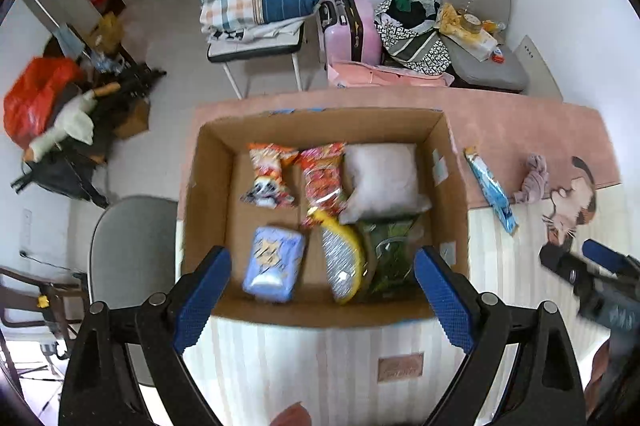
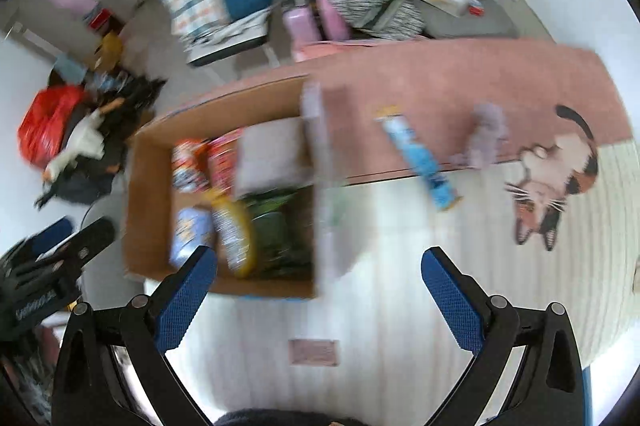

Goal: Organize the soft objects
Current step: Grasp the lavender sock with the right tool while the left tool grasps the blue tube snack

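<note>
The open brown cardboard box stands on the pink-and-cream striped cat-print cloth that covers the table, its near wall just beyond the left gripper, whose blue-padded jaws stand wide apart with nothing between them. Inside the box lie a white square cushion, two orange-red snack packets, a pale blue soft pack, a yellow-rimmed silver pouch and a dark green bag, packed close with bare cardboard floor only along the left side. To the right of the box the cloth is open: a long light-blue wrapped packet lies just beside the box's right wall, and a small mauve cloth toy sits a little further right, near the printed cat. Both are apart from each other and from the table's far edge.

The right gripper hangs over bare striped cloth in front of the box's near right corner, jaws spread fully, empty. In its view the long packet and the mauve toy are smeared by blur, and the box contents are hard to separate. The left gripper's right finger hides part of the green bag's lower edge; the other gripper shows only as a dark shape at each frame's side
</note>
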